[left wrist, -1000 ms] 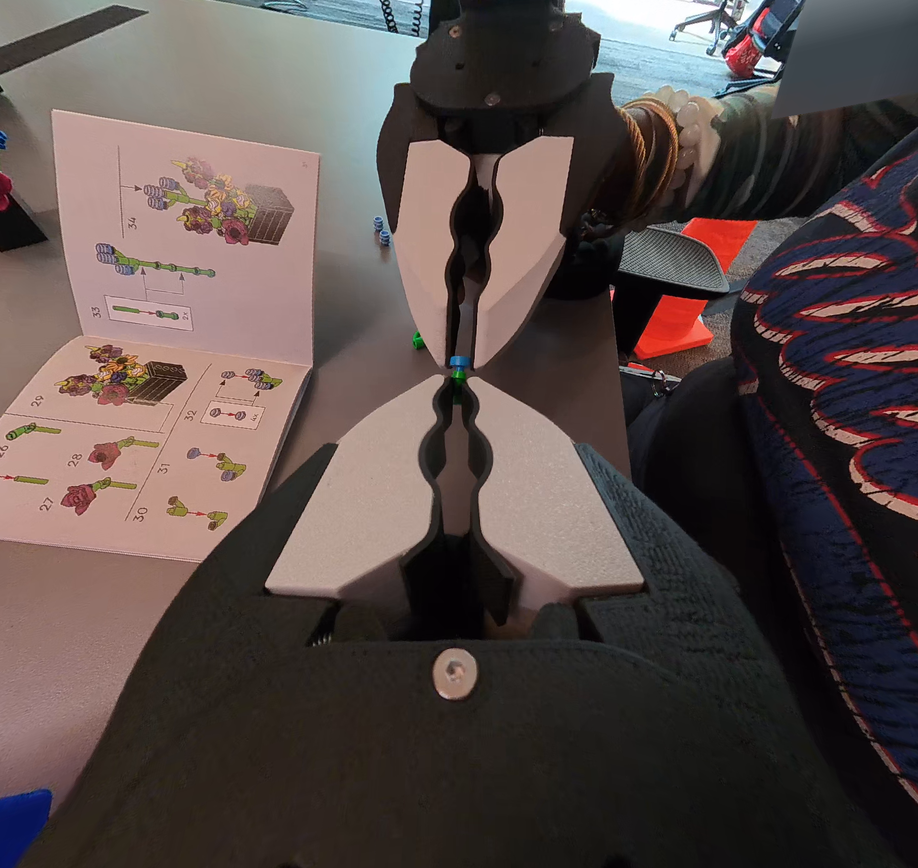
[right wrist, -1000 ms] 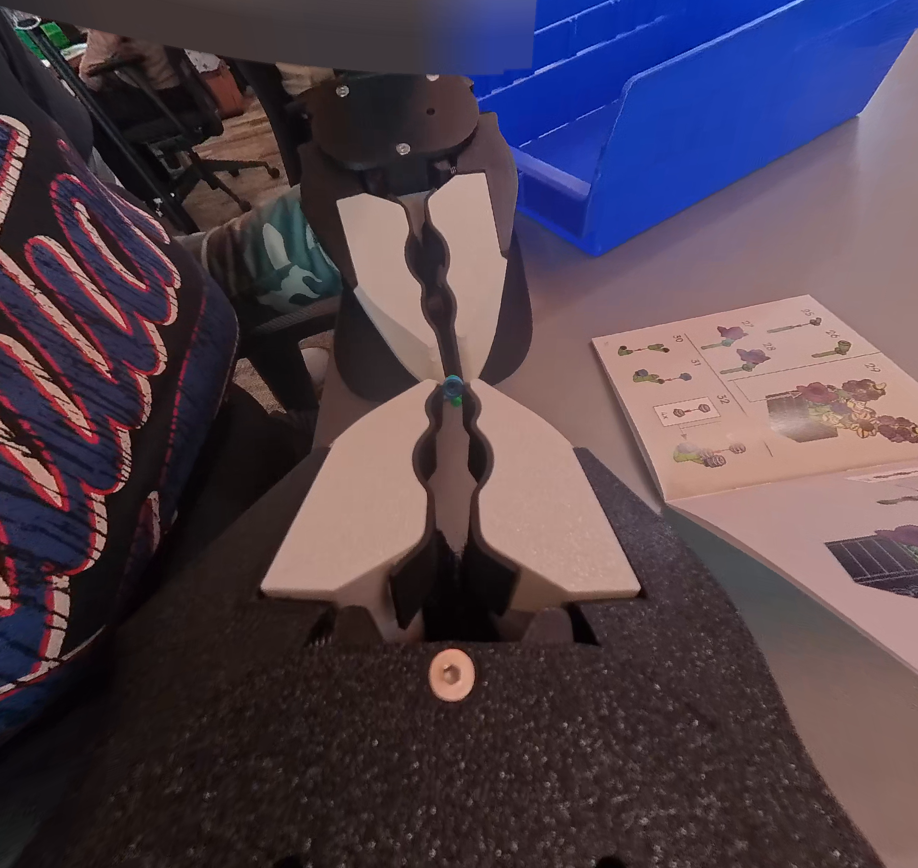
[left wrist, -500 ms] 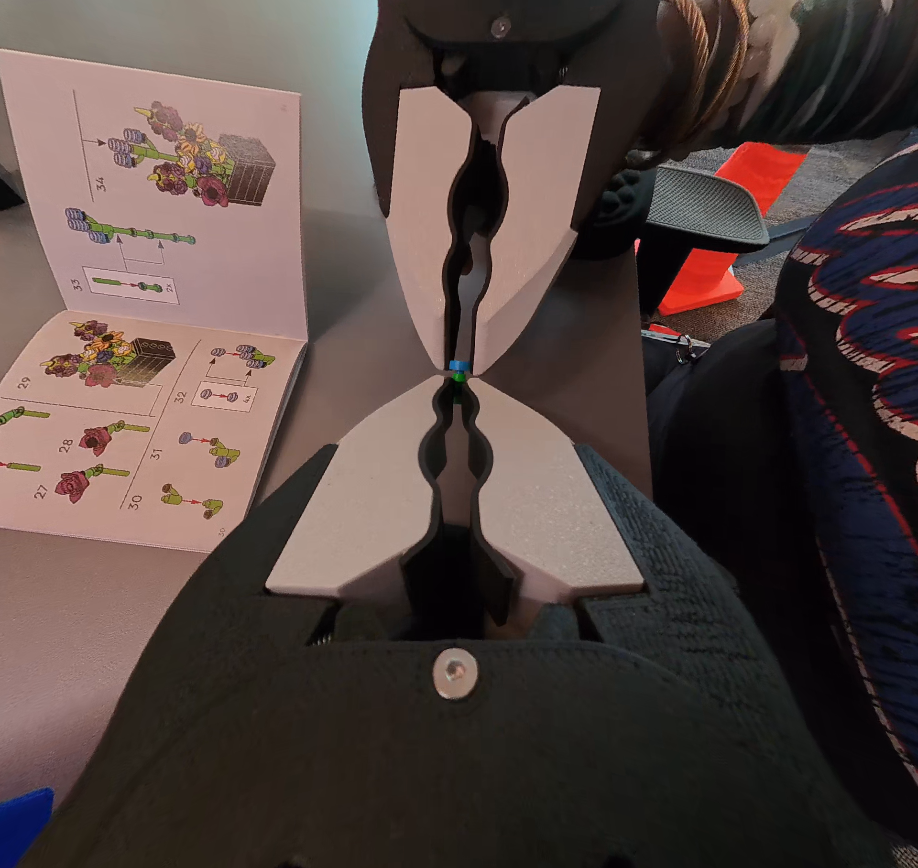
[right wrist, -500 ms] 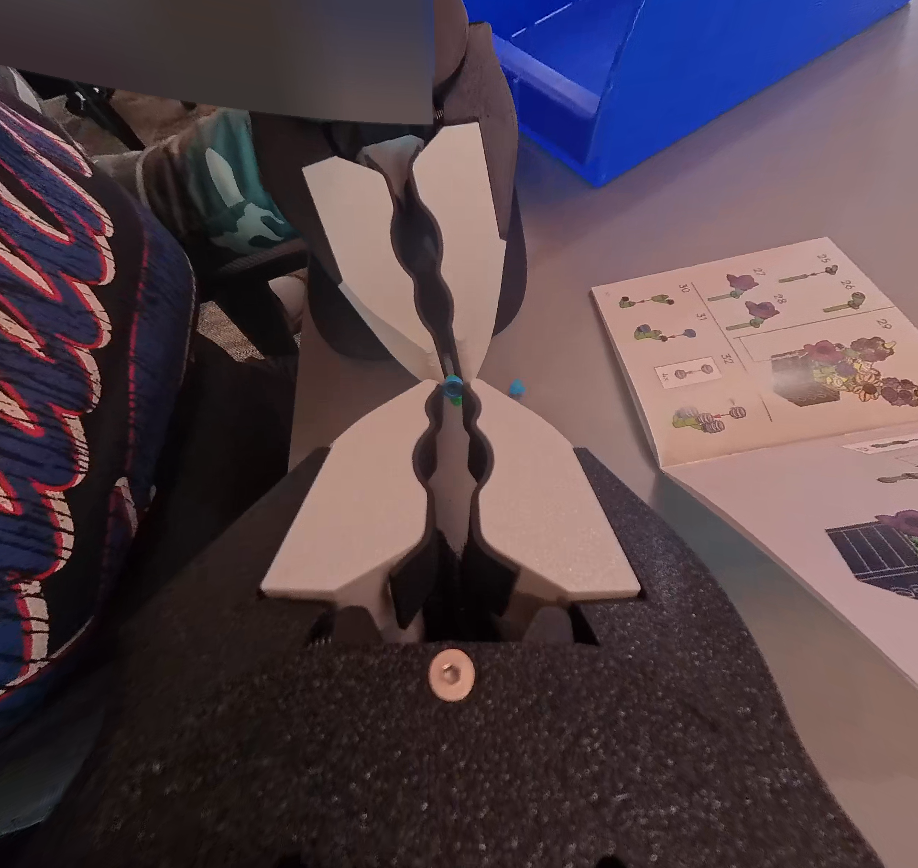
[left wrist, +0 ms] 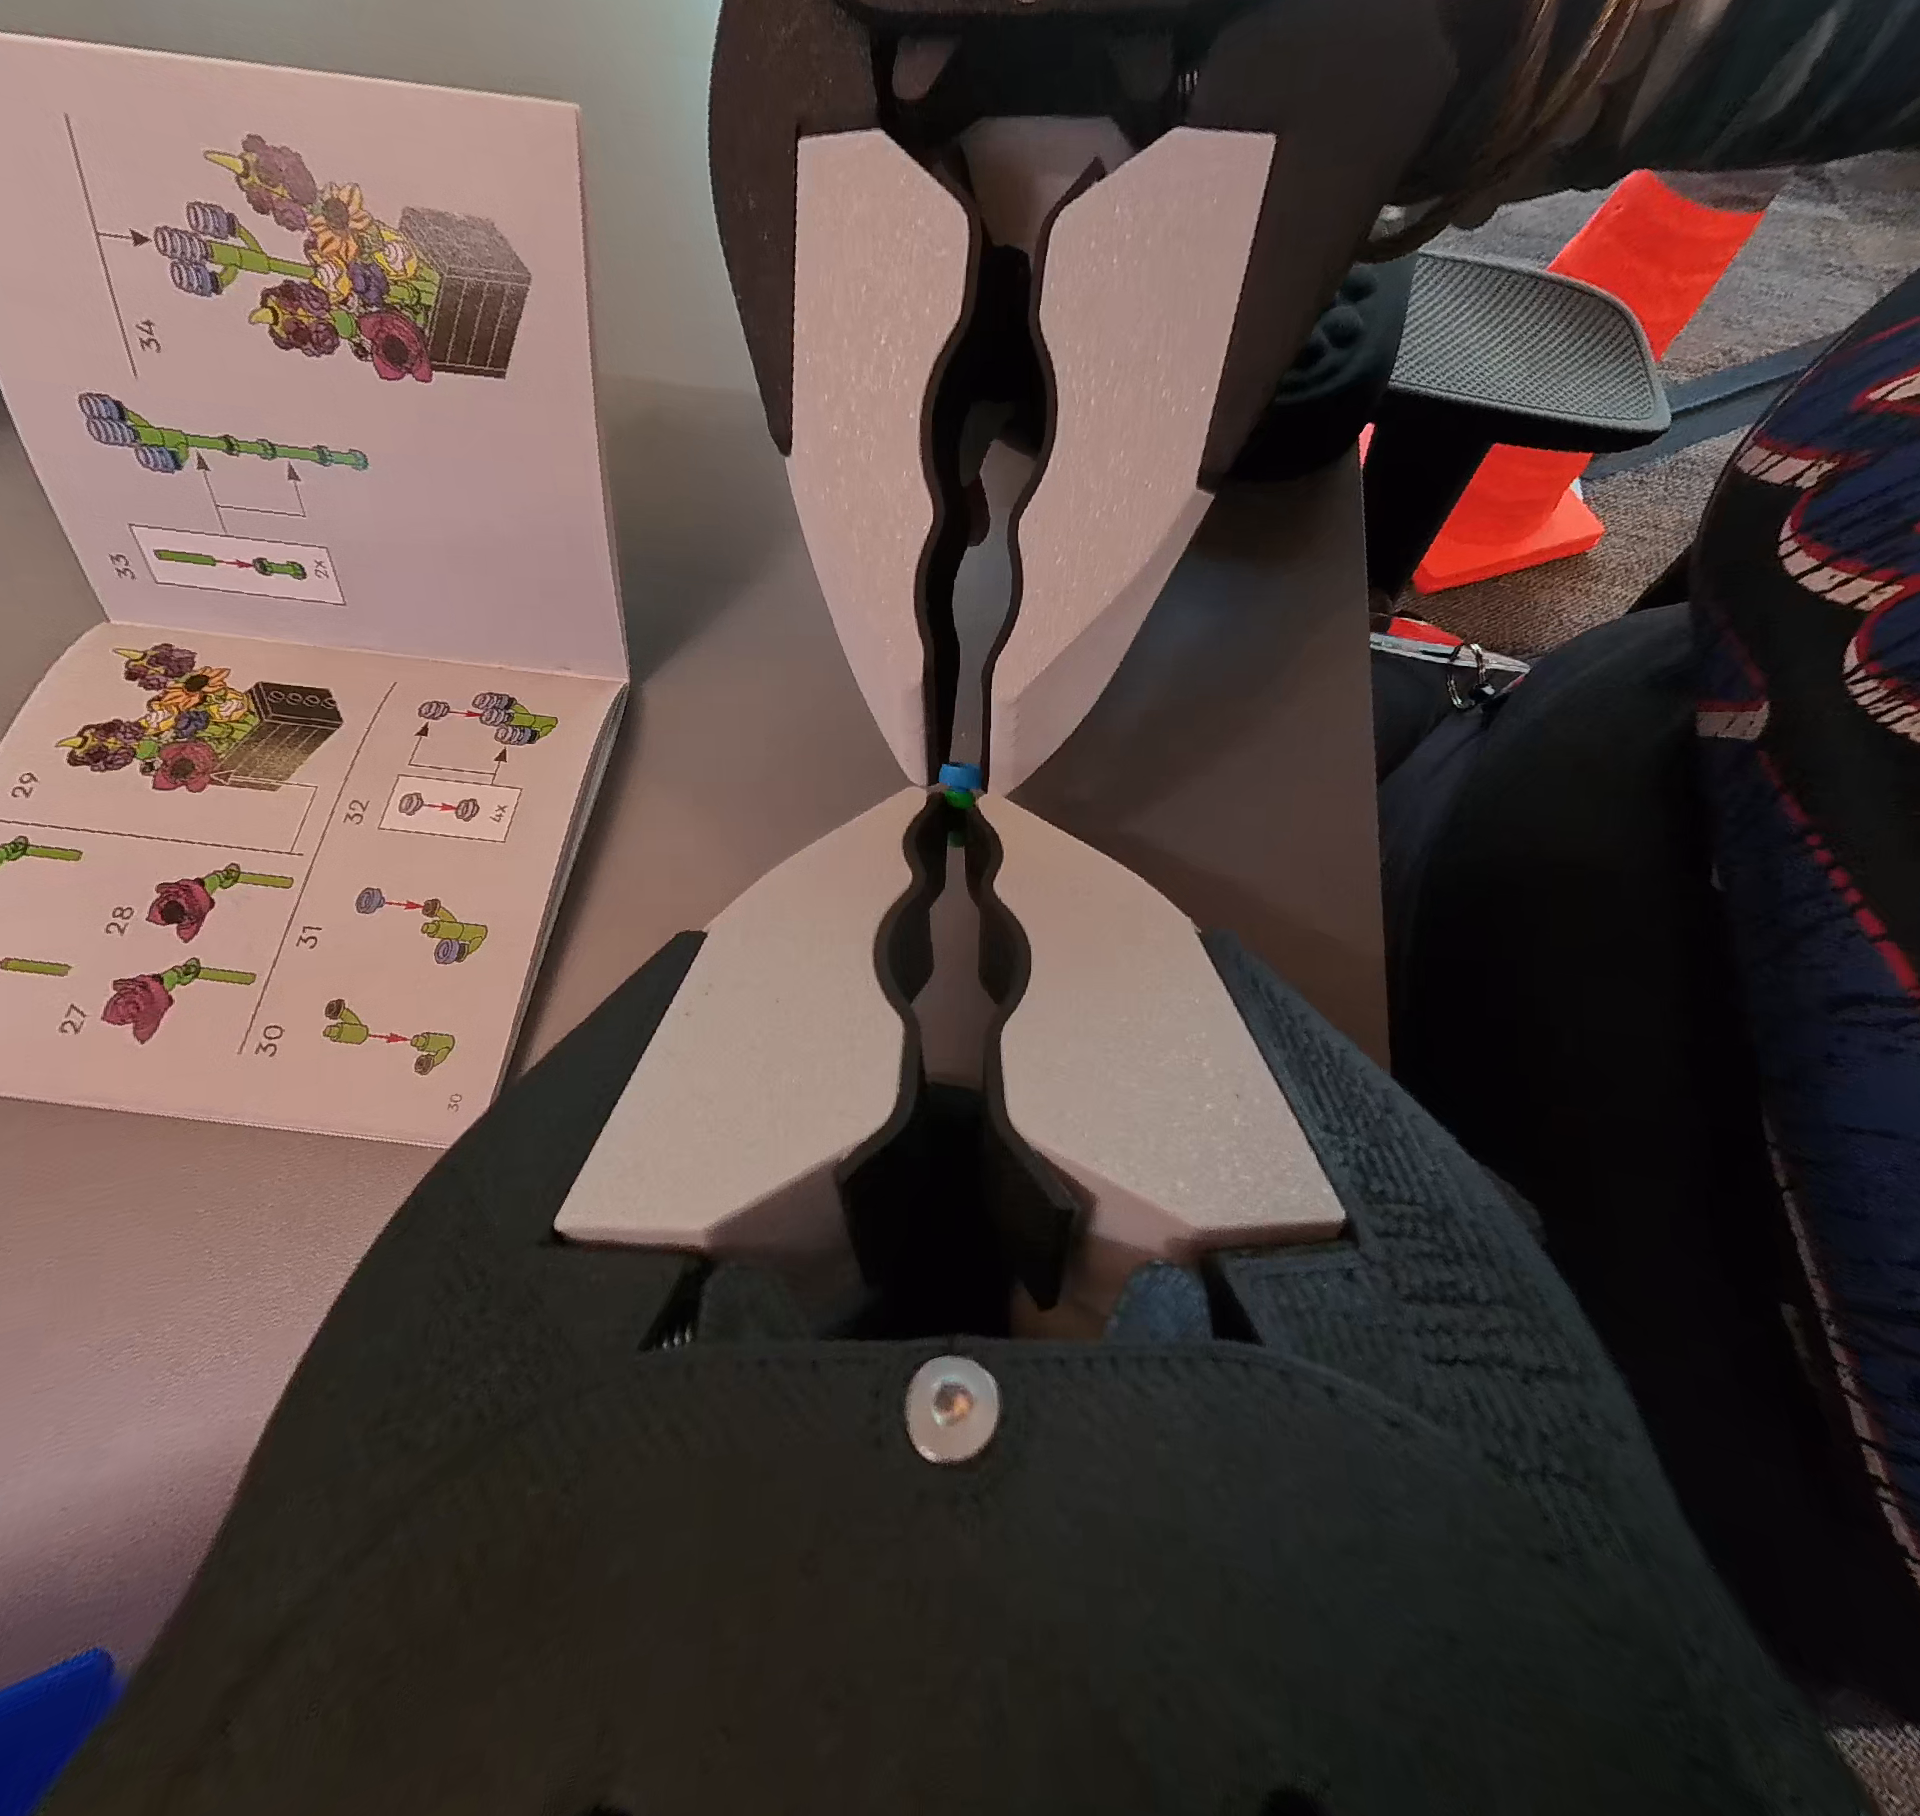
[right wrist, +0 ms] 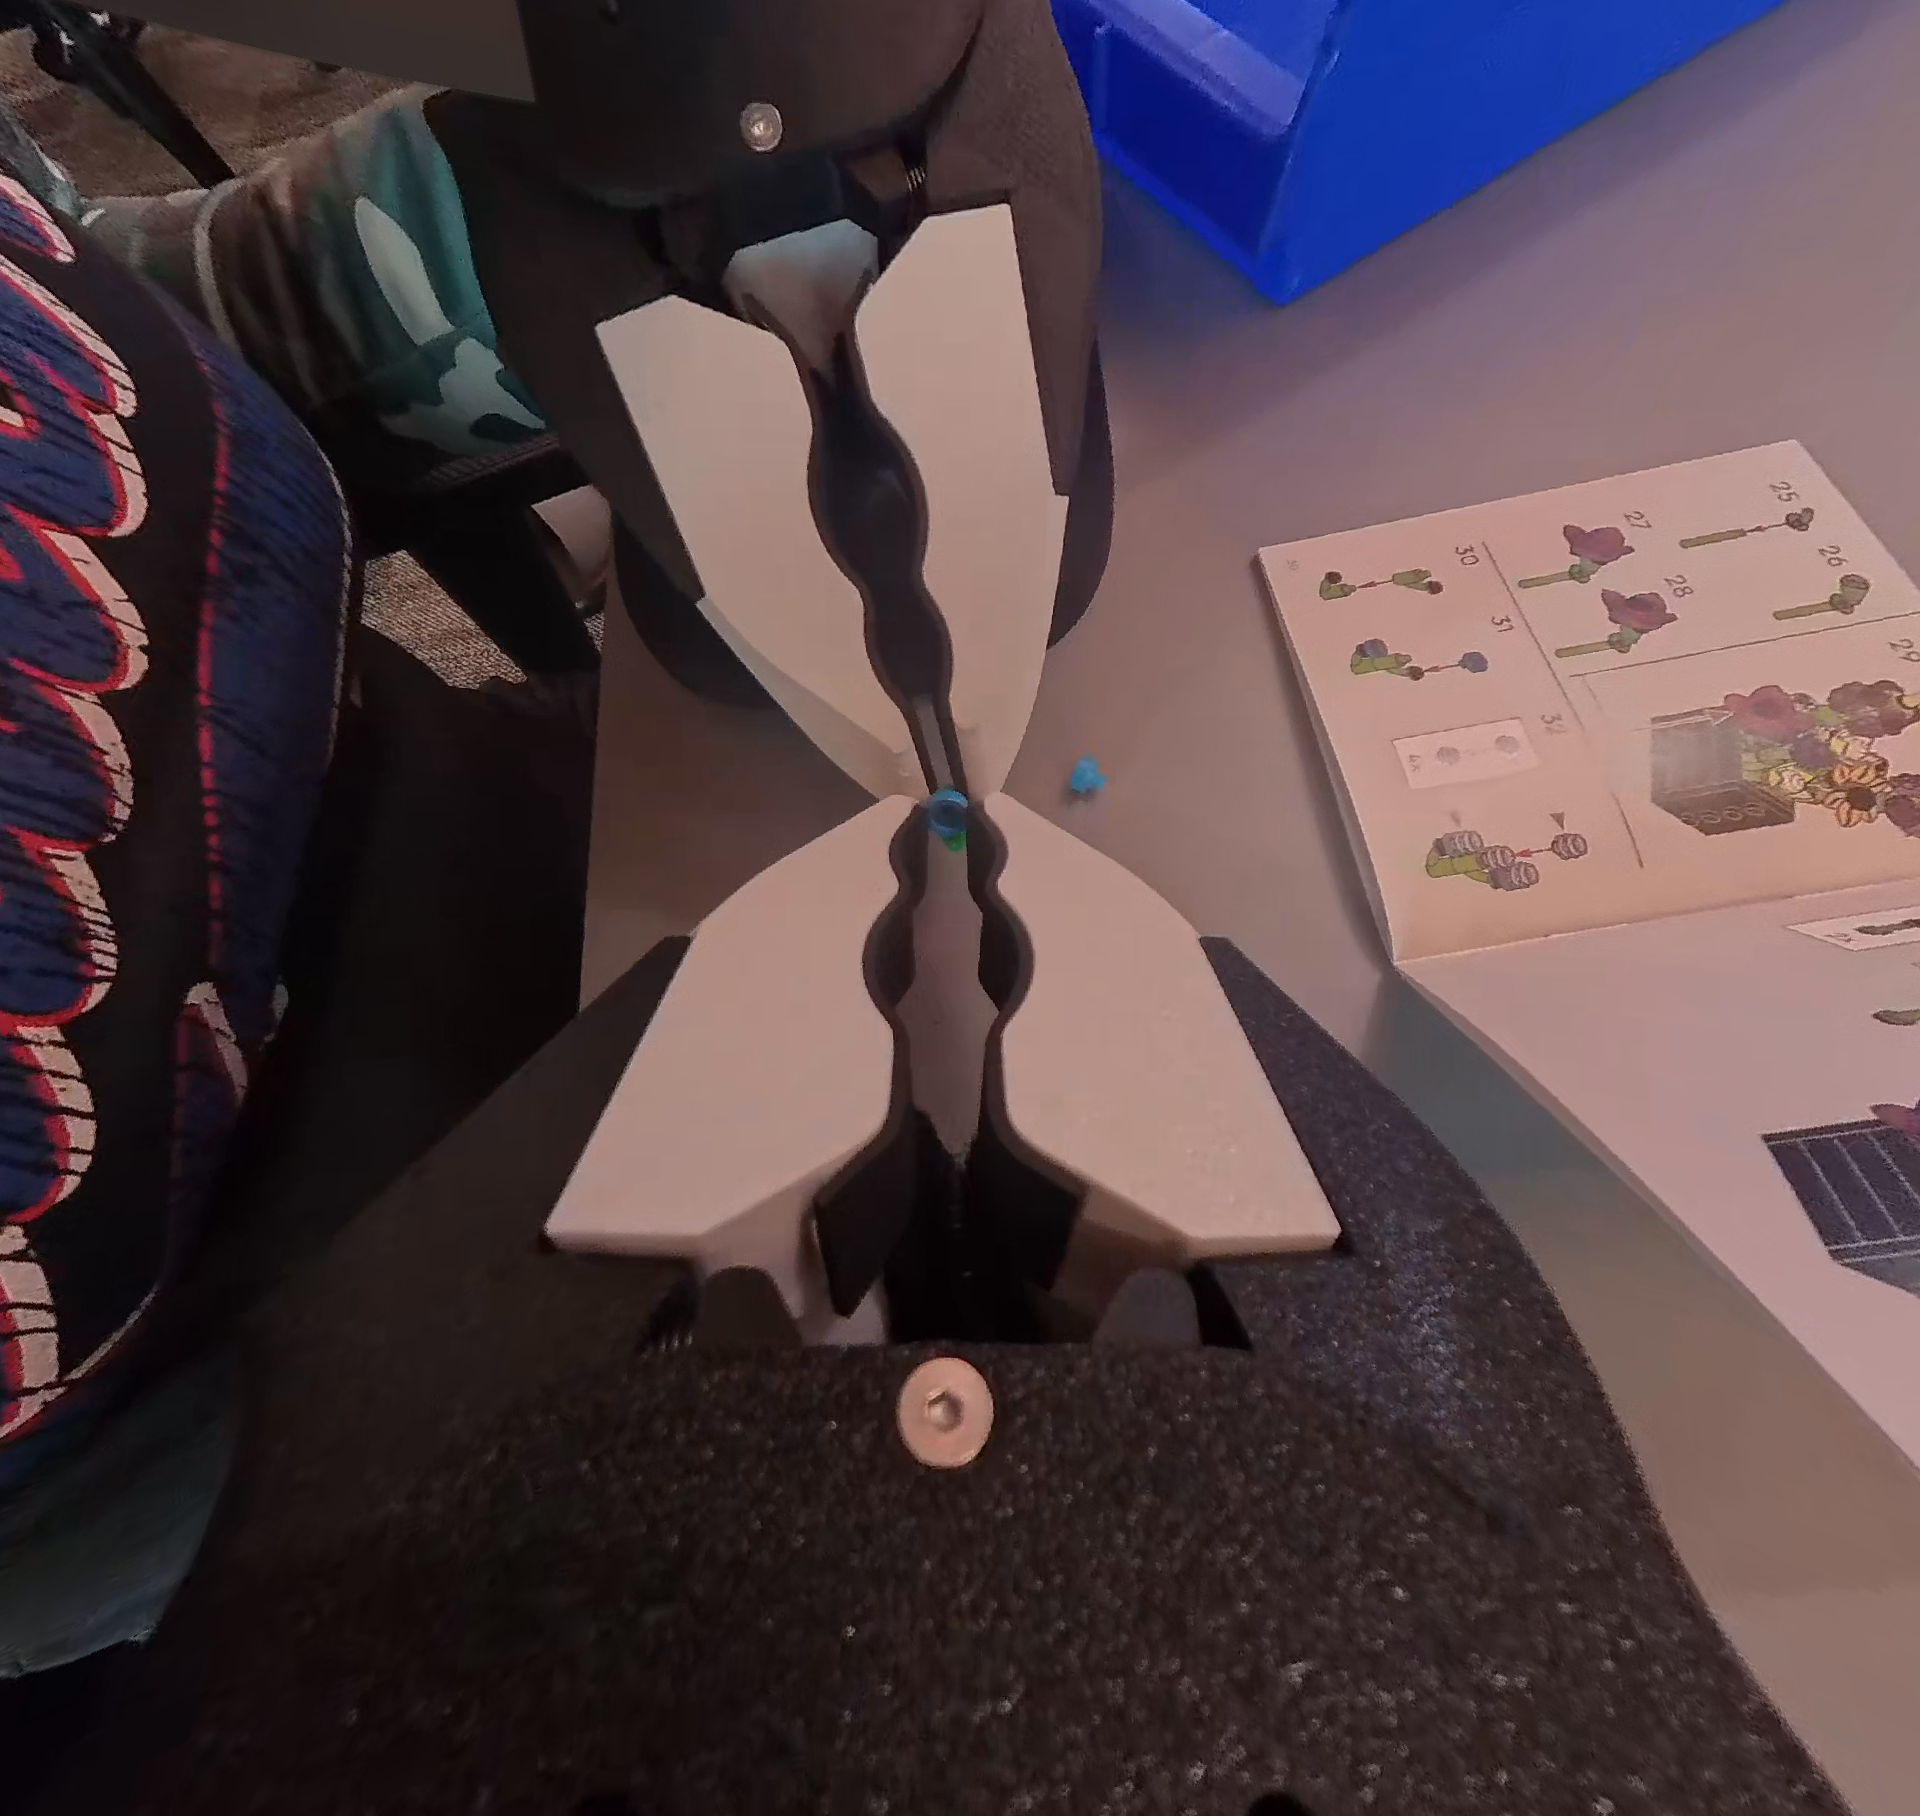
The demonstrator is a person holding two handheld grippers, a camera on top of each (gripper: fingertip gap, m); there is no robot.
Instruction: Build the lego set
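Observation:
My left gripper and right gripper meet tip to tip above the grey table's near edge. The left gripper is shut on a small green lego piece. The right gripper is shut on a small blue round piece. The two pieces touch at the fingertips. In the right wrist view the right gripper holds the blue piece, with a bit of green just behind it and the left gripper opposite. Most of each piece is hidden by the fingers.
An open instruction booklet lies on the table, also in the right wrist view. A loose blue piece lies beside the grippers. A blue bin stands behind. A person's patterned clothing, a chair and an orange cone are off the table edge.
Both grippers stay shut and tip to tip. The opposite gripper looms larger in each view and the views tilt down toward the table. The loose blue piece came into the right wrist view.

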